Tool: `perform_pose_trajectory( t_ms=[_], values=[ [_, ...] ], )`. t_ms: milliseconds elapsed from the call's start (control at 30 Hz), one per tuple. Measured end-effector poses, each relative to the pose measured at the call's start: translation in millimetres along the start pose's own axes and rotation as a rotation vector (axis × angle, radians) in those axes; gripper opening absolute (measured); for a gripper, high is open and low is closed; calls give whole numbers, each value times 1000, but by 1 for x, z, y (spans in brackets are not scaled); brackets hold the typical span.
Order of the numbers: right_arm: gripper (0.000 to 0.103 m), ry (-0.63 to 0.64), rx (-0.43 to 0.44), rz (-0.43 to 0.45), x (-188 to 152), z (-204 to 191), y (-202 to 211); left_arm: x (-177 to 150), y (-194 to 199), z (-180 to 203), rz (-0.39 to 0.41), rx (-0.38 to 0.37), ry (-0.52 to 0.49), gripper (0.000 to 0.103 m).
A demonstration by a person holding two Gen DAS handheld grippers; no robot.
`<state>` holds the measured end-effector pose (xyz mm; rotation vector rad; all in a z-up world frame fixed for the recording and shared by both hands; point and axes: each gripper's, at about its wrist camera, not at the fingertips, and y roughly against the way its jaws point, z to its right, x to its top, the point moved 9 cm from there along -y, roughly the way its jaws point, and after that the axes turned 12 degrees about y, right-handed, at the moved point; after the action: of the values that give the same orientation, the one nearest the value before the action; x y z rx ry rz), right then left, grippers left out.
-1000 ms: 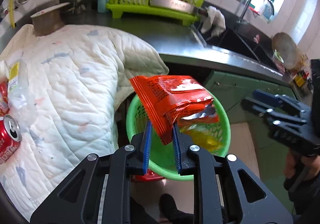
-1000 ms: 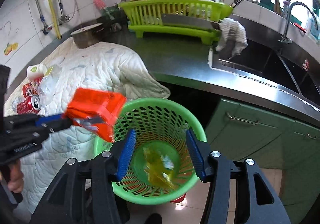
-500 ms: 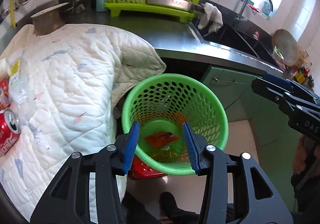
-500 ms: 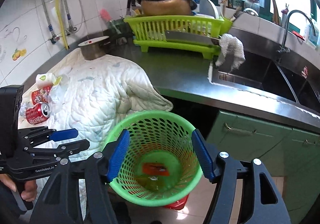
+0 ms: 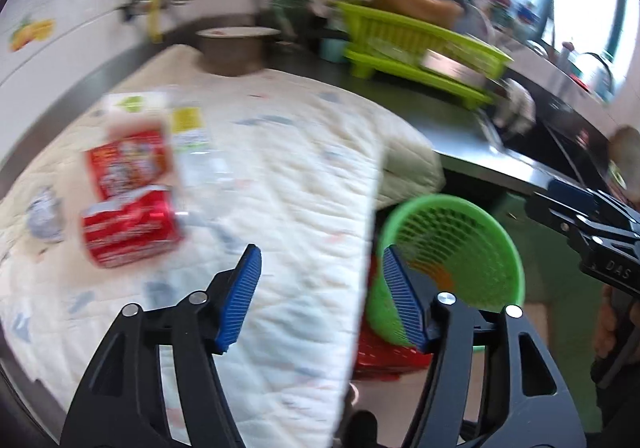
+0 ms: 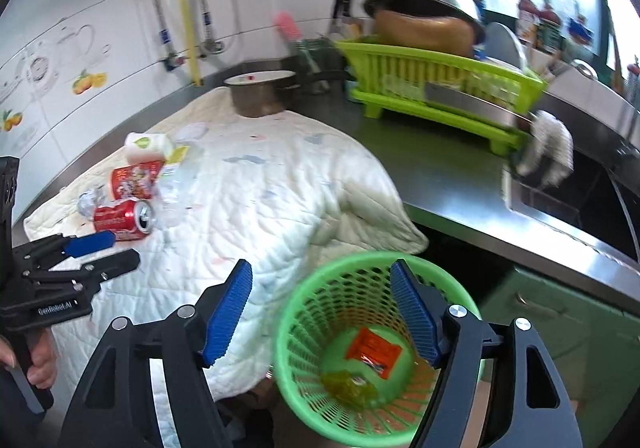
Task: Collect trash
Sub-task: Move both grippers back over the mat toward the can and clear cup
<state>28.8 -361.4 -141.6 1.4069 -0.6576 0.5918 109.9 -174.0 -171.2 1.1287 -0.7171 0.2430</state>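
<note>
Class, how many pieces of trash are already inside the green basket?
2: an orange wrapper on the basket floor, and a yellow wrapper beside it, nearer the camera. More could be hidden.

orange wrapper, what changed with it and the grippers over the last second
The left gripper let go of the orange wrapper, which now lies in the green basket beside the yellow wrapper. The left gripper, open, swung left toward the red can on the quilt. The right gripper stayed open over the basket.

red can (image 6: 120, 217) lying sideways on quilt, orange wrapper (image 6: 373, 352) in green basket (image 6: 316, 288)
</note>
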Motion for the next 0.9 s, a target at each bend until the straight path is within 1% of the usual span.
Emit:
perform_pose_trajectory(
  t_ms=[67, 167, 200, 267, 333, 467, 500, 567, 633, 700, 767, 900],
  values=[
    [70, 19, 21, 6, 9, -12, -6, 7, 6, -25, 24, 42, 39, 66],
    [72, 49, 52, 14, 22, -31, -13, 14, 14, -58, 49, 84, 78, 69],
    [72, 61, 63, 18, 26, -38, -16, 15, 16, -67, 53, 94, 80, 70],
    [73, 78, 79, 22, 34, -50, -21, 18, 19, -80, 63, 119, 67, 78],
    [74, 93, 95, 25, 39, -59, -25, 20, 20, -92, 62, 127, 27, 80],
    [74, 117, 117, 22, 49, -78, -36, 23, 15, -107, 26, 92, -52, 85],
    [74, 122, 121, 19, 51, -82, -39, 26, 13, -112, 20, 90, -77, 85],
    [74, 127, 129, 15, 55, -89, -44, 28, 9, -113, 7, 58, -121, 85],
    [74, 131, 134, 8, 58, -94, -49, 32, 2, -115, -6, 43, -180, 85],
    [74, 135, 139, 1, 63, -101, -55, 36, -4, -113, -21, 12, -243, 85],
    [74, 144, 141, -7, 67, -108, -61, 39, -12, -112, -50, -28, -306, 85],
    [74, 167, 143, -21, 75, -119, -72, 43, -34, -120, -108, -51, -401, 85]
  ],
)
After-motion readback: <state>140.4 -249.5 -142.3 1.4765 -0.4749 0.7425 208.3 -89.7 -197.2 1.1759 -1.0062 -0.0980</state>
